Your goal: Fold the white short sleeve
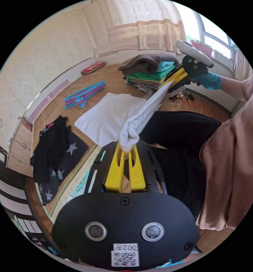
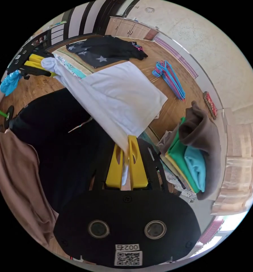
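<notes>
Left gripper (image 1: 126, 150): lower centre of its view, yellow jaws clamped on a bunched corner of the shirt (image 1: 112, 119).
Right gripper (image 2: 126, 153): lower centre of its view, jaws pinching another edge of the shirt.
Shirt: white, stretched between both grippers, the rest lying flat on the floor (image 1: 75, 90) mid-frame.
Pile (image 1: 149, 70): folded clothes, upper centre in the left view.
Hangers (image 1: 84, 93): left of the pile.
Dark garment (image 1: 55, 153): star-printed, left edge.
</notes>
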A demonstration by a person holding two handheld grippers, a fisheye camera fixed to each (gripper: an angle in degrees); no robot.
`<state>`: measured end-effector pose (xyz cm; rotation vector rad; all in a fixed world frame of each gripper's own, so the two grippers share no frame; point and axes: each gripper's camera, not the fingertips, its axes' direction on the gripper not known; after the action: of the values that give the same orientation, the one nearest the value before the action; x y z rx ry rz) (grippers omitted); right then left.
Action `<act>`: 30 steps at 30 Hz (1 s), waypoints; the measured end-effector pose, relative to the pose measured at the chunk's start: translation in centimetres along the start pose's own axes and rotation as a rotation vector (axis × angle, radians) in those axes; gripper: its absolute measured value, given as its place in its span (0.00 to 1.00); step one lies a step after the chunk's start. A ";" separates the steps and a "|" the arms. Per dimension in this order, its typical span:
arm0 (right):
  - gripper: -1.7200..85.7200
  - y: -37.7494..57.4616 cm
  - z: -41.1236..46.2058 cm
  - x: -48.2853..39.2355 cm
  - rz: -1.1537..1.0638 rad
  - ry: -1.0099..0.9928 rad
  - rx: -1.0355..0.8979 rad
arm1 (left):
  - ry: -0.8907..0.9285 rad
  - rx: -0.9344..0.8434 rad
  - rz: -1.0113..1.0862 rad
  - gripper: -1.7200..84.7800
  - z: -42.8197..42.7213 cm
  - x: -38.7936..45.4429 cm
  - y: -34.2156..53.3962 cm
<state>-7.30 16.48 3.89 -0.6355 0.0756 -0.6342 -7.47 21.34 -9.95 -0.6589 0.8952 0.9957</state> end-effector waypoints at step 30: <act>0.01 17.5 1.0 -5.7 -0.074 -0.055 0.129 | 0.028 -0.043 0.057 0.01 -4.7 2.2 13.0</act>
<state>-2.43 31.22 -6.11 -0.5322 -0.0401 -0.6871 -20.31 23.78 -15.06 -0.6883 0.9233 1.0616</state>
